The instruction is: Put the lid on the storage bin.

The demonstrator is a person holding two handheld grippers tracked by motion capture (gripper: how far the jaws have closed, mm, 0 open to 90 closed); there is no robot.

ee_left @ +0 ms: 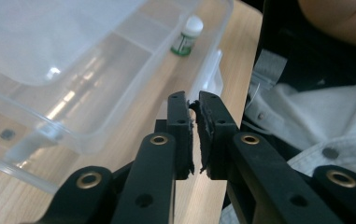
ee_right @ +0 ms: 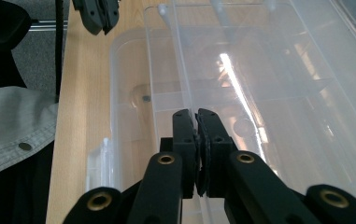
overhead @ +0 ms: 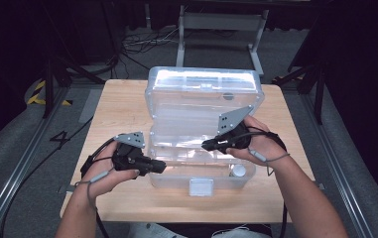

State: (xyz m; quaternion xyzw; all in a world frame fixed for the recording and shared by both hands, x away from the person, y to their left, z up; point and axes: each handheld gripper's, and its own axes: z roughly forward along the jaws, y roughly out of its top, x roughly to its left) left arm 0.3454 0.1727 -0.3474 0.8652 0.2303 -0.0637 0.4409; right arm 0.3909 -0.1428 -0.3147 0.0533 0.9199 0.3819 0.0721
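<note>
Nearest the lens in the high view, the person's forearms are seen rising from the bottom edge, each hand wrapped around a pair of tongs. Behind them the wooden desk is spread across the middle of the frame, and on it a clear plastic box is stood with its lid tipped up toward the top of the frame. The left tongs are held at the box's left wall, pressed together on nothing; the right tongs are held over the box's interior, likewise pressed together and empty. A small white-capped bottle is seen upright in the lower right corner compartment of the box.
</note>
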